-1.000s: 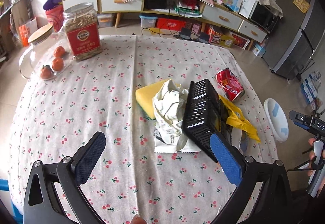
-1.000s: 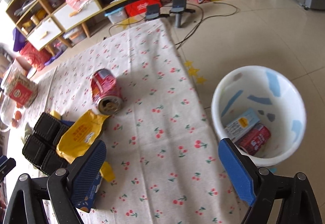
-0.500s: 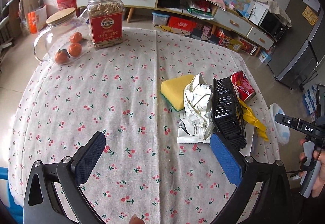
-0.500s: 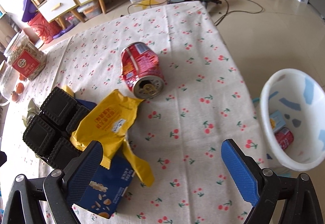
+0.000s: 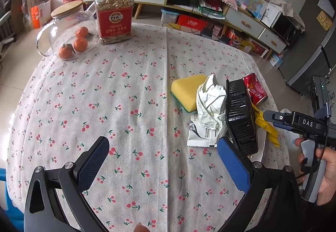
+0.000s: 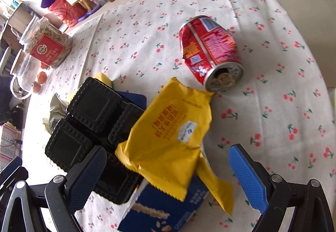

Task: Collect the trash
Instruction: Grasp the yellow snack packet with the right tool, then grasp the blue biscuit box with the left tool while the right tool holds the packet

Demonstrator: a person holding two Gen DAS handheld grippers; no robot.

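Observation:
A trash pile lies on the cherry-print tablecloth (image 5: 126, 95). It holds a dented red can (image 6: 210, 51) on its side, a yellow wrapper (image 6: 168, 139), a black plastic tray (image 6: 92, 127), a blue snack box (image 6: 168, 211) and a crumpled silver wrapper (image 5: 210, 103). My right gripper (image 6: 168, 175) is open, low over the yellow wrapper and the blue box. My left gripper (image 5: 163, 162) is open and empty above bare cloth, left of the black tray (image 5: 241, 116). The can also shows in the left wrist view (image 5: 254, 89).
A yellow sponge (image 5: 187, 89) lies beside the silver wrapper. A jar with a red label (image 5: 114, 14) and a glass jug with oranges (image 5: 67, 32) stand at the far left. Shelves and drawers (image 5: 210, 0) line the wall behind. The table edge is close on the right.
My right gripper swung left from the white bin on the floor to the trash pile; the bin has left its view. My left gripper drew back and left from the pile.

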